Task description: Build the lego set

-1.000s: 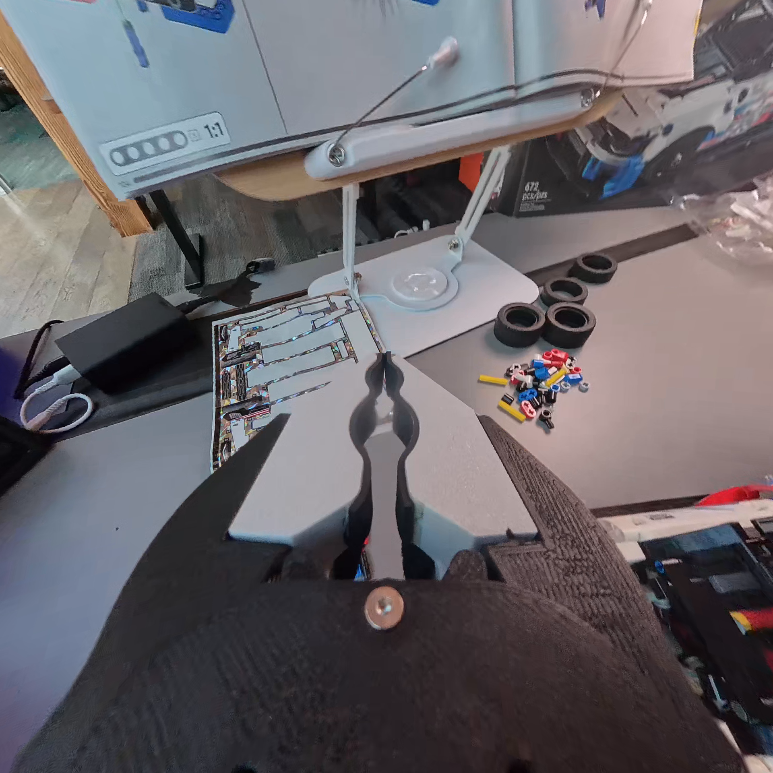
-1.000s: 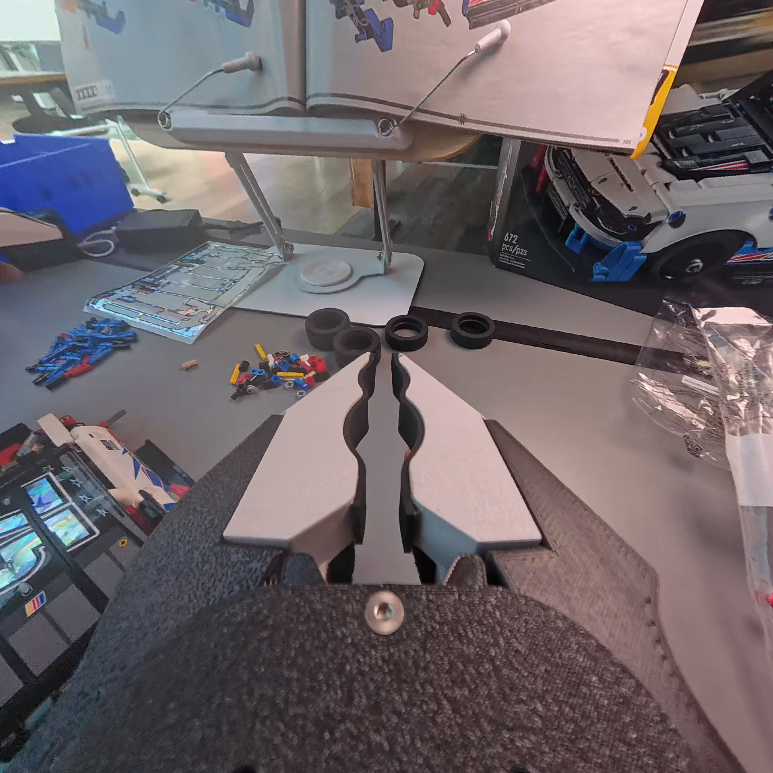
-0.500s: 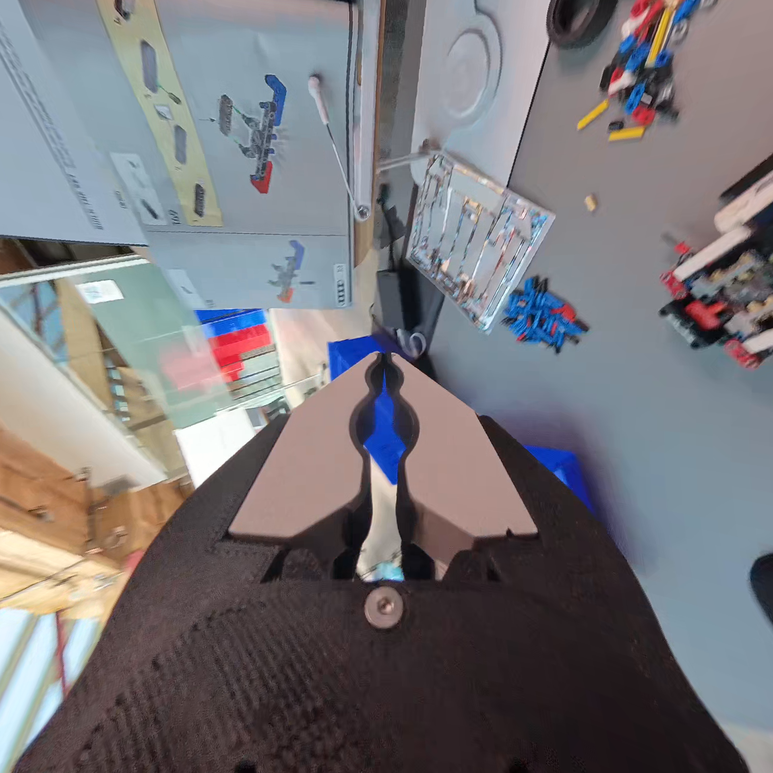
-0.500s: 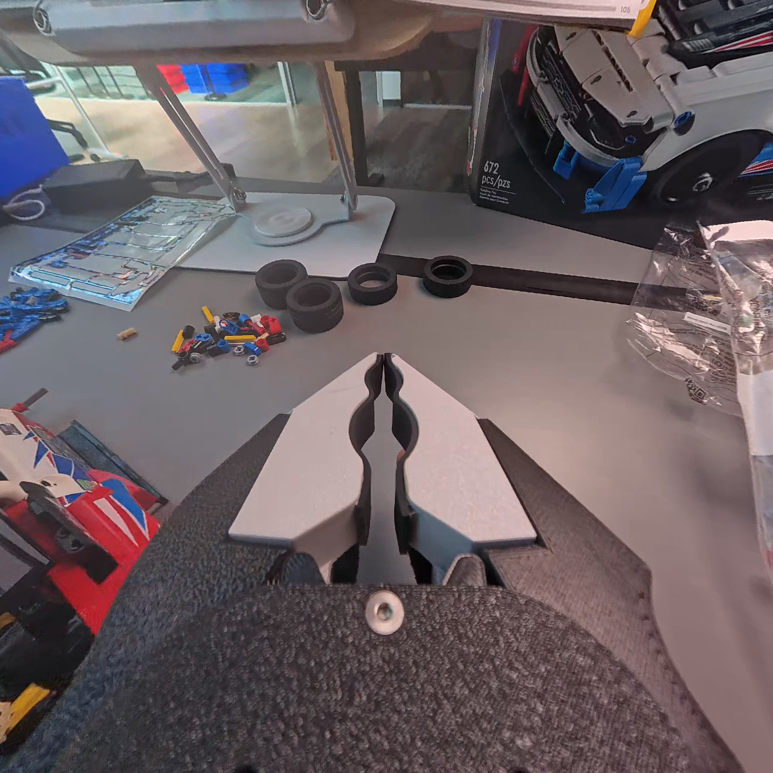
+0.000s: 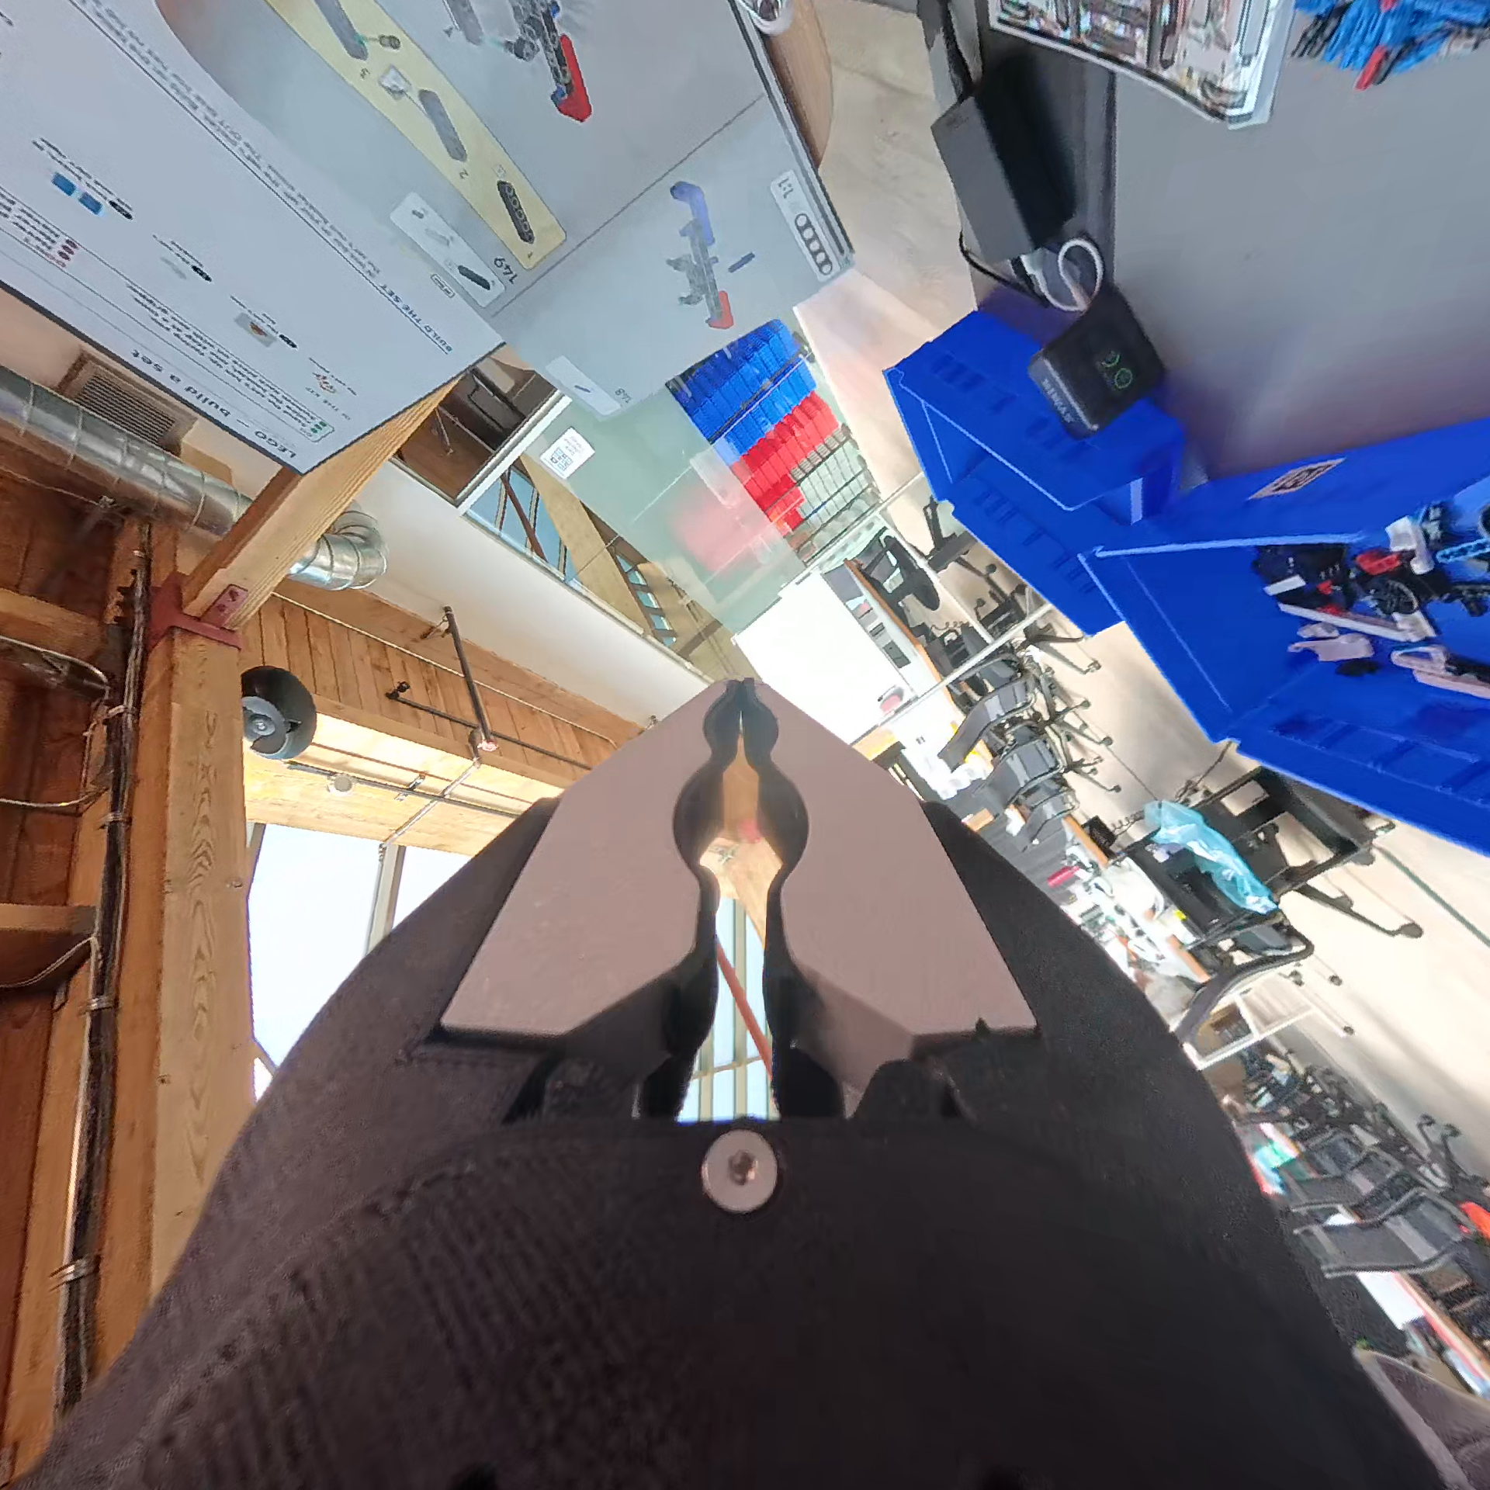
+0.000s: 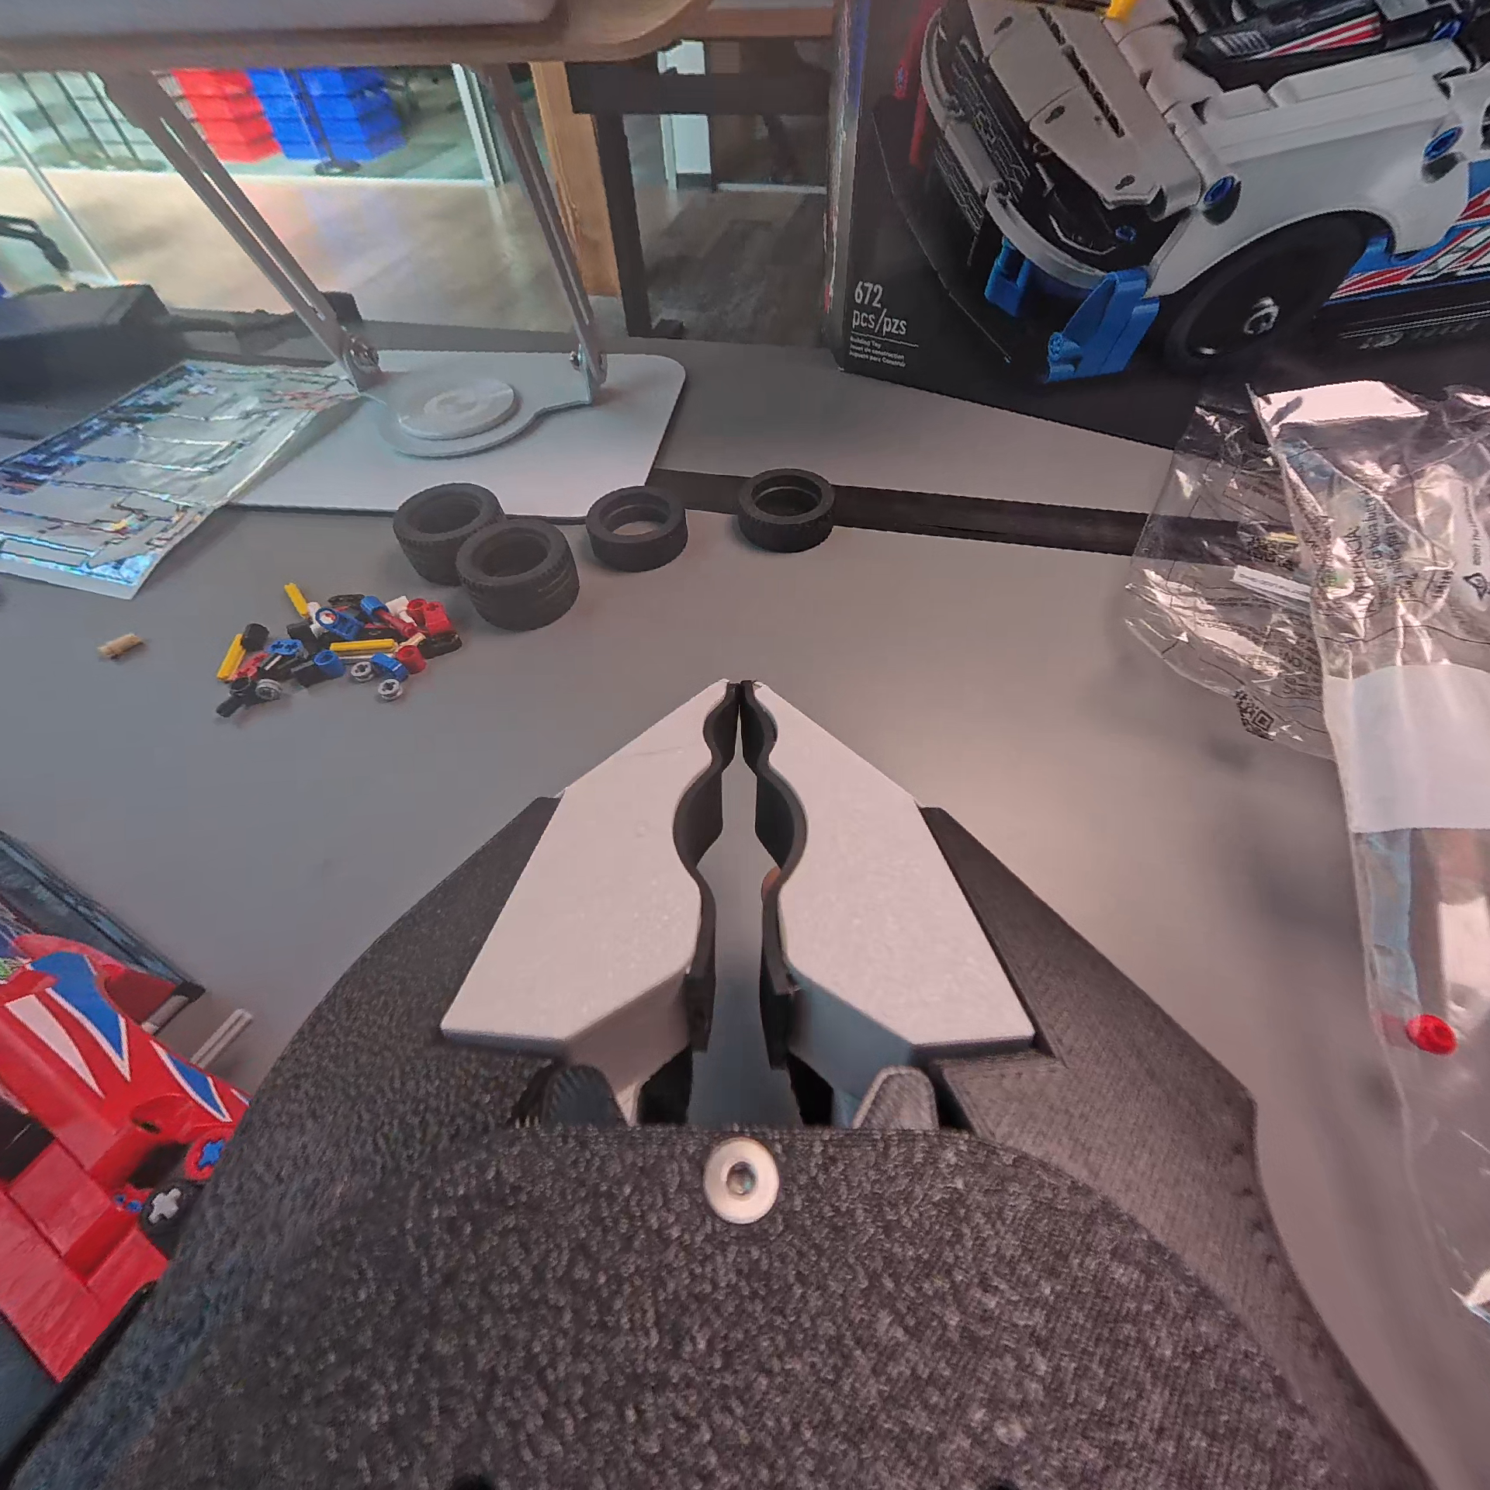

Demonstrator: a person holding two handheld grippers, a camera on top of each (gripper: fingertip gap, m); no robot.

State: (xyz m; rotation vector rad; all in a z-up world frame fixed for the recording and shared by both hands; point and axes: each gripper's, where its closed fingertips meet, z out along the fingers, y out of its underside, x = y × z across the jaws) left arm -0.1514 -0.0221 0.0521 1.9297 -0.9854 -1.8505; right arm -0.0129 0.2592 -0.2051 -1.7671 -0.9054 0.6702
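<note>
Currently loose parts (image 6: 339,645) and four tyres (image 6: 516,572) lie on the bench (image 6: 927,645), red car (image 6: 89,1129) at left. Right hand-held gripper (image 6: 740,687) pinched together, empty, above bench. Left hand-held gripper (image 5: 740,685) together, empty, aimed past the booklet (image 5: 339,185) into the room.

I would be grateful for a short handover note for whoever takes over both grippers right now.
Left gripper: shut, empty, rolled sideways and aimed off into the room, away from the work.
Right gripper: shut, empty, above the grey table.
Parts: four black rubber tyres and a pile of small coloured pins ahead-left; partly built red car at near left; clear plastic bags at right.
Done: car body partly assembled.
Left: tyres unmounted, loose pins unused.
</note>
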